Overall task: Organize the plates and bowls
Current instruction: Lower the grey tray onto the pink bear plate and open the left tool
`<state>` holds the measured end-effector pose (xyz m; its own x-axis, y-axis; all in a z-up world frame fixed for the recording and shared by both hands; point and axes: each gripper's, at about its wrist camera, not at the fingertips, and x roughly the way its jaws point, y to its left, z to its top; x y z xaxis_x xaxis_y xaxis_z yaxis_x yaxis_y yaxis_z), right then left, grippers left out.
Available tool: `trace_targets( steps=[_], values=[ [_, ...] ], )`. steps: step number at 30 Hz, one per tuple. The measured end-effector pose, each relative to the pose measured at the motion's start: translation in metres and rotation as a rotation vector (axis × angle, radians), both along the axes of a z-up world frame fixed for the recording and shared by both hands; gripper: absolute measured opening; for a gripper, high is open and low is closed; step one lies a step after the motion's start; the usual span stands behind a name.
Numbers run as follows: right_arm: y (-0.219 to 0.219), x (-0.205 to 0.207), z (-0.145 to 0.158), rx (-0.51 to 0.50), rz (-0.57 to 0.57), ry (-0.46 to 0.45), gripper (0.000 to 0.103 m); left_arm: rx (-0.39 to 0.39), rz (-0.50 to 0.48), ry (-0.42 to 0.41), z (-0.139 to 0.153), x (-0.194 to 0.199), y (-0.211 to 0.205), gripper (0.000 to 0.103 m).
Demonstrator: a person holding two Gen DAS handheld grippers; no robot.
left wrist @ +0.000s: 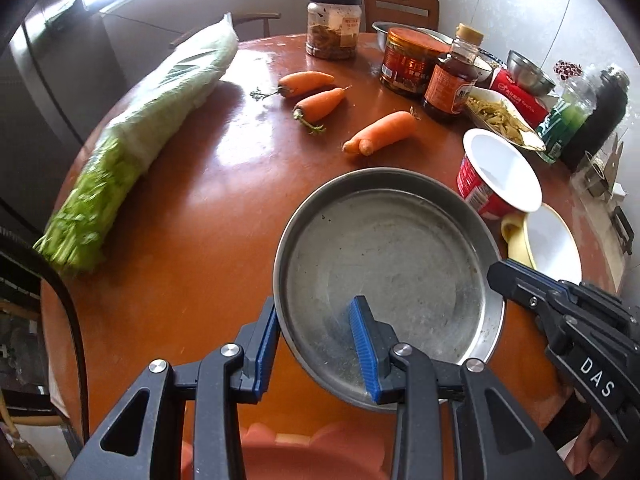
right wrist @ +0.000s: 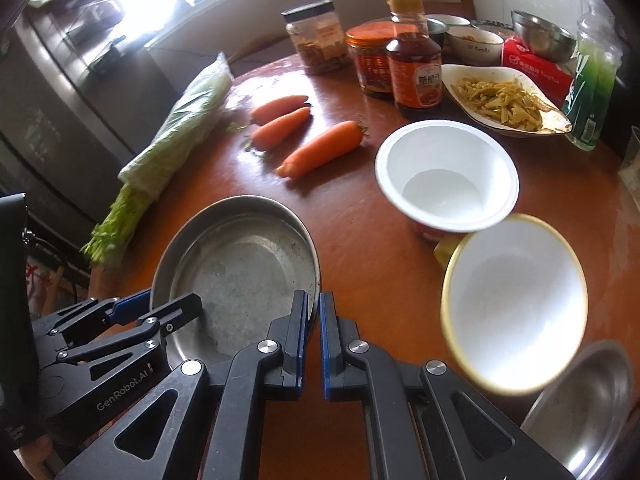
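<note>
A shallow, scratched metal plate (left wrist: 384, 264) hangs just above the near part of the round brown table (left wrist: 208, 208). My left gripper (left wrist: 316, 344) grips its near-left rim, one pad outside the wall and one inside. My right gripper (right wrist: 314, 320) is shut on the plate's (right wrist: 240, 264) right rim; the left wrist view shows its tip (left wrist: 495, 276) at that edge. Right of the plate stands a white bowl with a yellow outside (right wrist: 516, 304), and behind it an empty red instant-noodle cup (right wrist: 446, 172). A steel bowl (right wrist: 580, 412) lies at the lower right.
Three carrots (left wrist: 380, 132) and a bagged leafy vegetable (left wrist: 152, 128) lie beyond the plate. Jars (left wrist: 334, 26), a sauce bottle (left wrist: 452, 76), a dish of pickled vegetables (right wrist: 504, 100), a red tissue box (right wrist: 536, 64), steel bowls (right wrist: 542, 40) and a green bottle (right wrist: 592, 80) crowd the far right. Chairs stand behind.
</note>
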<state>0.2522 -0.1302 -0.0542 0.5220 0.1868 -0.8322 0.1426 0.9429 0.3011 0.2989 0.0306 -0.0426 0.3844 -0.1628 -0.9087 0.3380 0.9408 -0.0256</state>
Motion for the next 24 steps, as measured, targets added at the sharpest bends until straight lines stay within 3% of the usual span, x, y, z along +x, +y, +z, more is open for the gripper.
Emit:
trace_targets(
  steps=[15,24],
  values=[
    [0.064,-0.074,0.025,-0.013,0.141,-0.057,0.006,0.032,0.101,-0.065,0.024,-0.094,0.064,0.036],
    [0.091,-0.103,0.026,-0.008,0.206,-0.068,0.006,0.019,0.155,-0.087,0.027,-0.129,0.09,0.036]
  ],
)
